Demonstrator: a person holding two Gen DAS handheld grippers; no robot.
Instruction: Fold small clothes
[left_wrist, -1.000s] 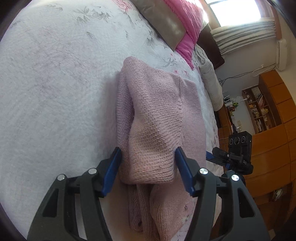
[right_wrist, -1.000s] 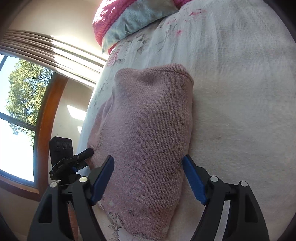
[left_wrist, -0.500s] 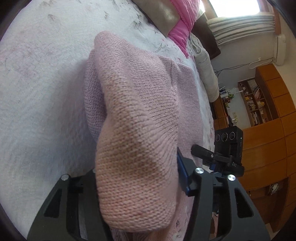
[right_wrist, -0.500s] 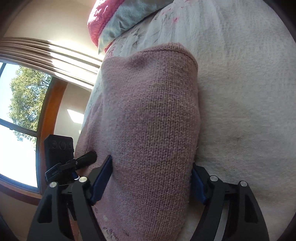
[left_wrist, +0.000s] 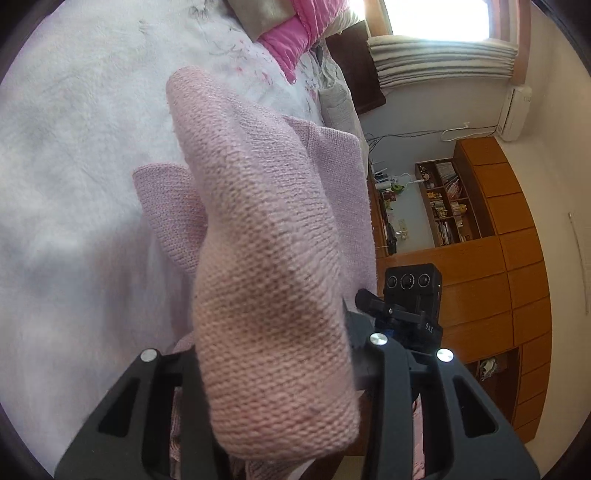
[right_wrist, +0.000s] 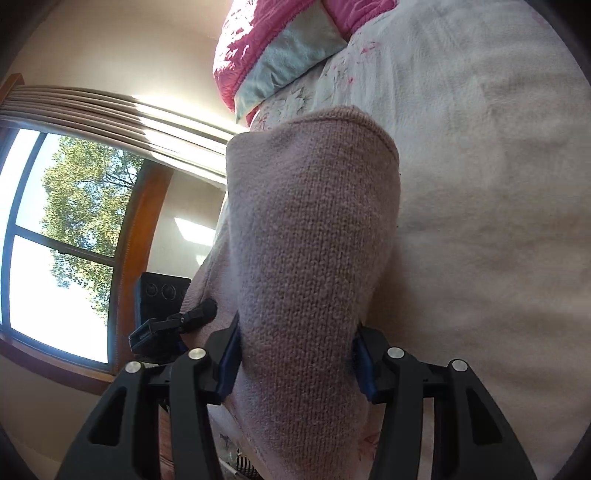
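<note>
One pale pink knitted sweater (left_wrist: 266, 280) is the only garment in sight, its plain stitch coarse and slightly fuzzy, with a smoother lilac-pink panel spread flat on the white quilted bedspread (left_wrist: 74, 147) behind the raised part. In the left wrist view a thick fold of it stands up from the bed and fills the space between the black fingers of the left gripper (left_wrist: 273, 365); the fingertips are buried in the wool, and the knit bunches there, so the fingers are clamped on it. Beyond lie one bright pink pillow (left_wrist: 291, 40), one wooden wardrobe (left_wrist: 517, 258) and one open bookshelf (left_wrist: 447, 203). In the right wrist view another rounded fold of the same sweater (right_wrist: 314, 258) rises between the two blue pads (right_wrist: 229, 358) of the right gripper (right_wrist: 295, 358), both pads pressed into the fabric, gripping it. To the left is one window (right_wrist: 55, 240) with a green tree outside; above, one pink and pale blue pillow (right_wrist: 280, 48) rests on the bedspread (right_wrist: 480, 184).
</note>
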